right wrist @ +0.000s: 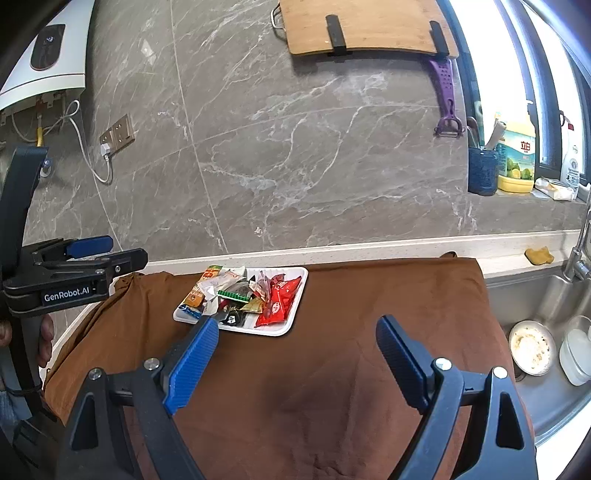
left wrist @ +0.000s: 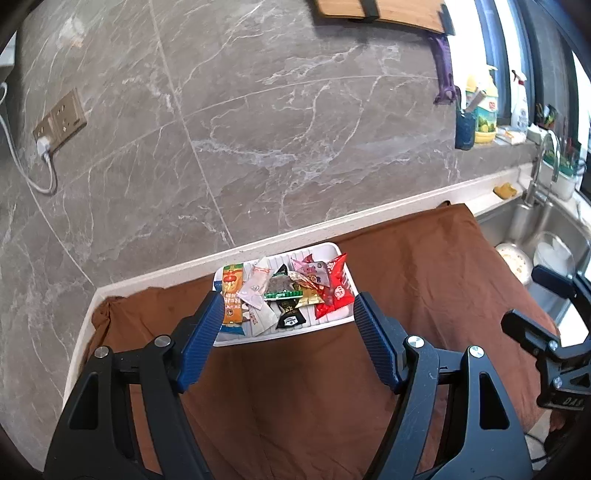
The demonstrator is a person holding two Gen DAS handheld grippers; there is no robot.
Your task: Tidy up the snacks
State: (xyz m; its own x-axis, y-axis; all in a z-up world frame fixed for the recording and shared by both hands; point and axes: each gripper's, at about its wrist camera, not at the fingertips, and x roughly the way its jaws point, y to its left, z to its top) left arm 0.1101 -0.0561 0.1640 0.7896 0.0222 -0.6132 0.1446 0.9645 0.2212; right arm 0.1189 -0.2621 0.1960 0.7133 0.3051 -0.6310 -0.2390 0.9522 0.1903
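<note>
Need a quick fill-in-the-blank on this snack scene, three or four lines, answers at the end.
1. The snack packets lie piled on a white ____.
2. The tray sits on a ____-coloured cloth over the counter.
3. Both the left gripper and the right gripper have their jaws ____, nothing between them.
4. A wooden ____ board hangs on the wall.

Answers: tray; brown; open; cutting

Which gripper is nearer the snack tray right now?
Left. The left gripper frames the white tray just past its open fingers; the right gripper sits off to the tray's right, open over brown cloth.
</note>
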